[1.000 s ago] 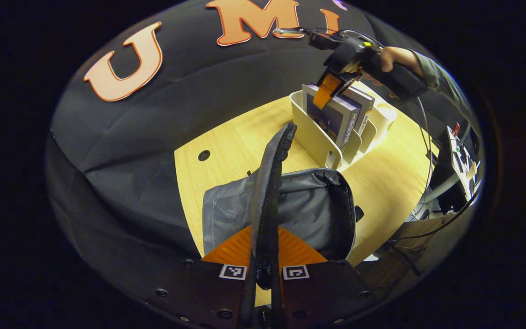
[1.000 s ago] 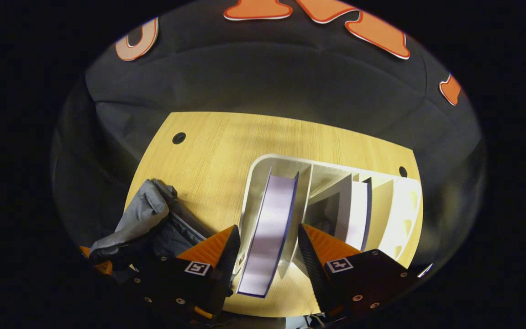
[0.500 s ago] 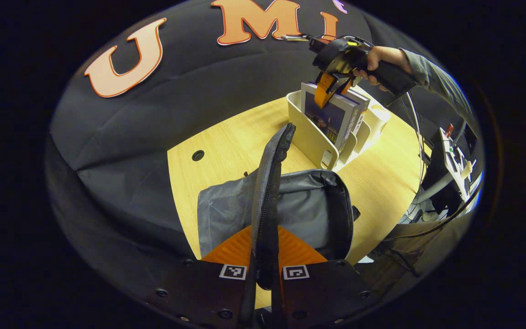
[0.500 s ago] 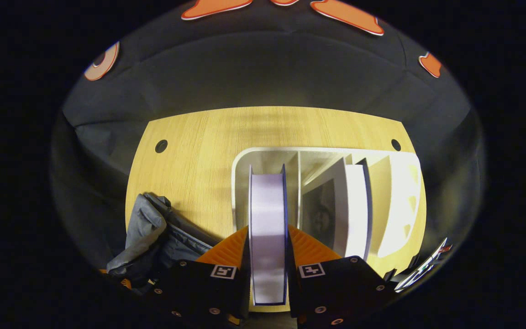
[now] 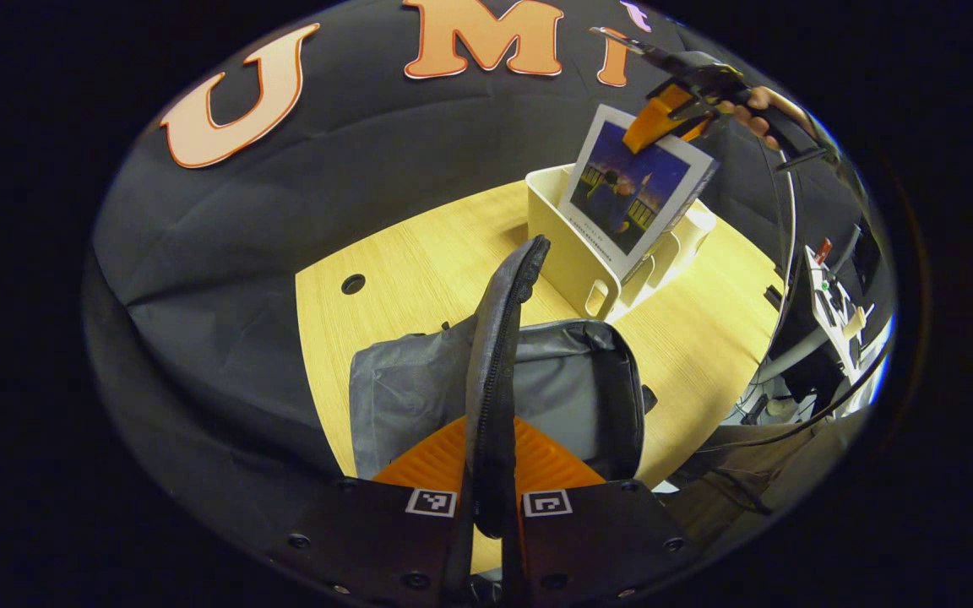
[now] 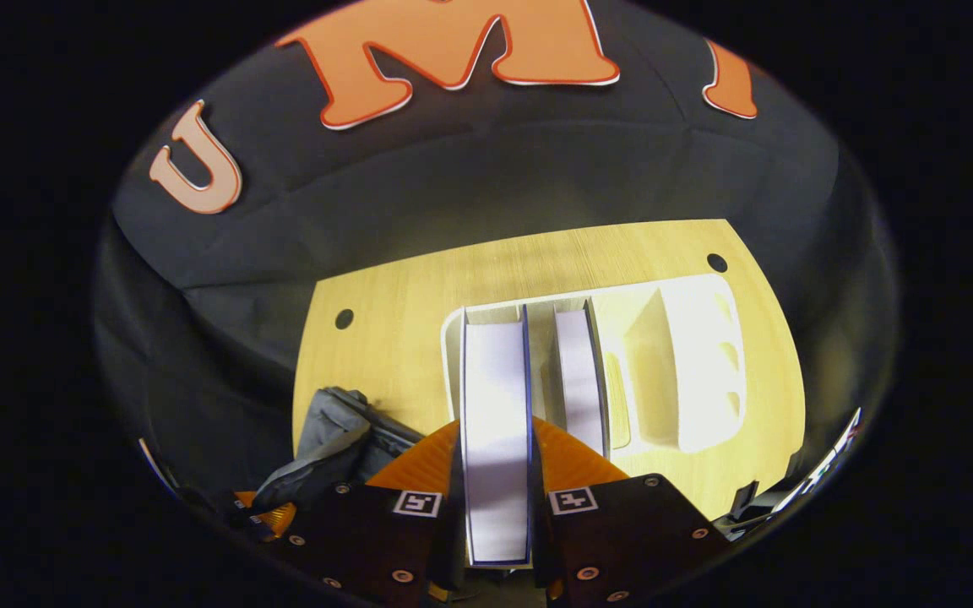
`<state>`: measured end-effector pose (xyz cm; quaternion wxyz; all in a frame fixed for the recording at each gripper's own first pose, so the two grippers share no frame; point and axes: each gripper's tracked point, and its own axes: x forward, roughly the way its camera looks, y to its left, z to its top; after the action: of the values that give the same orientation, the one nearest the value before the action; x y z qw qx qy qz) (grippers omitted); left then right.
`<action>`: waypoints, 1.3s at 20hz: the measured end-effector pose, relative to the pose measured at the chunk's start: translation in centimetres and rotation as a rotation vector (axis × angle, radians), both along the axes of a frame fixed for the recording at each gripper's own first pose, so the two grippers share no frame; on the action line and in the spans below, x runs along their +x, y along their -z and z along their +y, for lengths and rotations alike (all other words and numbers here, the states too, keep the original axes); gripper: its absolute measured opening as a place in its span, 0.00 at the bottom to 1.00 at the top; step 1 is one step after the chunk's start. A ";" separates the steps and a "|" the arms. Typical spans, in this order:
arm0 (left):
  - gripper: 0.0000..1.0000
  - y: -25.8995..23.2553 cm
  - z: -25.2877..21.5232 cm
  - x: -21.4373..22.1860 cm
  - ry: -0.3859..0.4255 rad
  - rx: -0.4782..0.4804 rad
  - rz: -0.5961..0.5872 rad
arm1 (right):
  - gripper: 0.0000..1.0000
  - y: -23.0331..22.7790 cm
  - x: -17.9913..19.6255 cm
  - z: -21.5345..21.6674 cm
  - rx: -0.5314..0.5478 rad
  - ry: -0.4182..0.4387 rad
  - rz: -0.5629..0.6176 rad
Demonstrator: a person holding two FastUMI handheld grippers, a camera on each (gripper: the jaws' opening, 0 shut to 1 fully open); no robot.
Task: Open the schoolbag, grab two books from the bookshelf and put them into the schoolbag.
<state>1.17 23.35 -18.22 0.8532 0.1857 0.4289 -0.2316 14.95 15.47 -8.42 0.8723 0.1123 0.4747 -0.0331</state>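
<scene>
Grey schoolbag (image 5: pixel 554 380): open; left gripper (image 5: pixel 491 507) pinches its flap, lower centre.
First book (image 5: pixel 634 190): pinched by right gripper (image 6: pixel 497 507), lifting clear of bookshelf (image 5: pixel 575 253), upper right.
Second book (image 6: pixel 579 380): in bookshelf, ungrabbed.

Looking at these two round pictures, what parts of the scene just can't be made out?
- Inside of the grey fabric schoolbag: in the left gripper view its raised zipper flap, pinched by the left gripper, blocks the opening.
- Front cover of the white-paged book held by the right gripper: the right gripper view shows it edge-on.
- Second book in the cream plastic bookshelf: only its page edge shows.
</scene>
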 end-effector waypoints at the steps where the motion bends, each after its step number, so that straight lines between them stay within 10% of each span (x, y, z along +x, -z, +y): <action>1: 0.15 0.0 0.0 -0.1 -0.002 -0.002 0.002 | 0.32 -0.5 -0.6 0.0 0.008 -0.005 -0.015; 26: 0.15 0.3 -0.8 -0.5 -0.098 -0.095 0.035 | 0.29 3.2 -13.5 7.1 0.511 0.060 -0.111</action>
<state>0.72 22.57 -18.48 0.8637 0.1199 0.4408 -0.2129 1.49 22.59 -11.60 0.8389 0.3447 0.4156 0.0680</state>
